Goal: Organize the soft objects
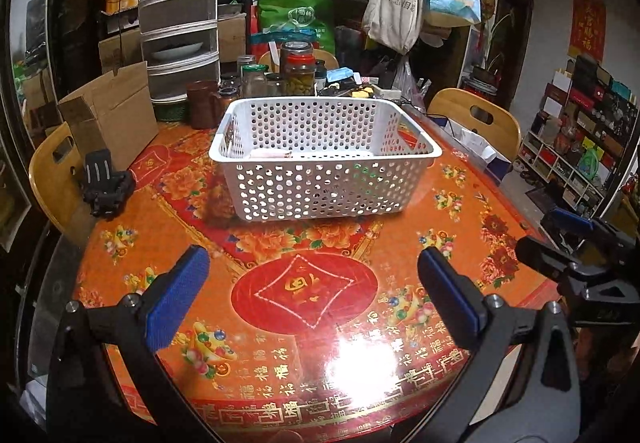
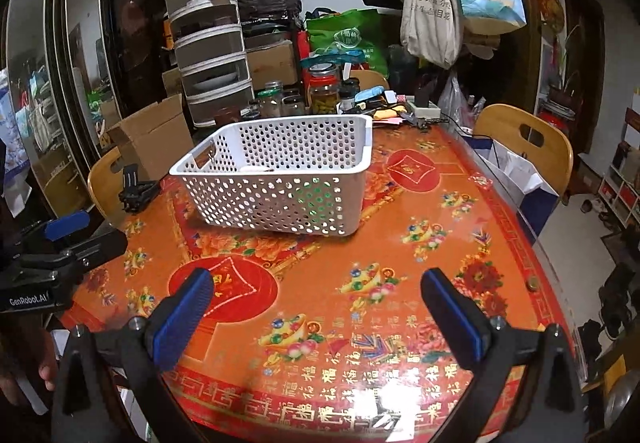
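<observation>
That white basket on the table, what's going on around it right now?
A person holds two grippers over the red and orange tablecloth, both short of the white perforated basket. The left gripper and the right gripper are open and hold nothing. Something pale lies low inside the basket; green shows through its holes. No soft item lies loose on the cloth.

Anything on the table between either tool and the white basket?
Nothing visible. Open tablecloth lies between the left tool and the white basket, and likewise ahead of the right tool. The black clamp sits off to the basket's left, the cardboard box behind that. Both tools are open and hold nothing.
</observation>
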Motion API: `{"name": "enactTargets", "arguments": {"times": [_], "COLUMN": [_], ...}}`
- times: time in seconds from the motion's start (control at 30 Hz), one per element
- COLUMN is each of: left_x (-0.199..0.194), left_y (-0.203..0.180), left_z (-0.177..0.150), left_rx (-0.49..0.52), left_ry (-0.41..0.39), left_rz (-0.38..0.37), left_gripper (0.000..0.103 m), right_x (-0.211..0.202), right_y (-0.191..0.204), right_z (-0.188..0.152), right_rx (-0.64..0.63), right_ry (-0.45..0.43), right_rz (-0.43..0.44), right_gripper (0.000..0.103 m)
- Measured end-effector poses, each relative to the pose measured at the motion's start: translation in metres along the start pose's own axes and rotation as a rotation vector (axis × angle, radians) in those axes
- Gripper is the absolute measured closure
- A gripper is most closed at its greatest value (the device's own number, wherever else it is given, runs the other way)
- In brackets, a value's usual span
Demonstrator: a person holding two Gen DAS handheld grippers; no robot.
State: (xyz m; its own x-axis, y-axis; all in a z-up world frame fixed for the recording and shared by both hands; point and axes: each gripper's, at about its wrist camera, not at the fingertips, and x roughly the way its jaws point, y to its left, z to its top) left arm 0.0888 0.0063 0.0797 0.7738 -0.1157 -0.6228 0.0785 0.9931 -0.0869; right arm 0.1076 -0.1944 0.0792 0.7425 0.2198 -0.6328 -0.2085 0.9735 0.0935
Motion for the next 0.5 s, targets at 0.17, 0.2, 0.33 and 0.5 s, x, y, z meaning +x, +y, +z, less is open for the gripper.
{"name": "enactTargets", "arguments": {"times": [0.17,0.2,0.33,0.5], "left_x": [0.008,0.009,0.010,0.010], "left_y": [0.009,0.010,0.013,0.013], "left_z": [0.004,0.005,0.006,0.005], "left_rx": [-0.017,-0.020,-0.021,-0.022], "left_ry": [0.006,0.007,0.011,0.009], "left_rz": [0.005,0.004,0.004,-0.006], "left_gripper": [0.000,0.000,0.000,0.000], "right_x": [0.003,0.003,0.003,0.002], "right_y": [0.003,0.003,0.007,0.010], "right_z": [0.001,0.001,0.002,0.002], "right_rx": [-0.001,-0.001,-0.008,-0.020], "right_ry": [0.006,0.006,0.005,0.006], "right_rz": [0.013,0.015,0.018,0.020], "right_gripper": [0.000,0.000,0.000,0.000]}}
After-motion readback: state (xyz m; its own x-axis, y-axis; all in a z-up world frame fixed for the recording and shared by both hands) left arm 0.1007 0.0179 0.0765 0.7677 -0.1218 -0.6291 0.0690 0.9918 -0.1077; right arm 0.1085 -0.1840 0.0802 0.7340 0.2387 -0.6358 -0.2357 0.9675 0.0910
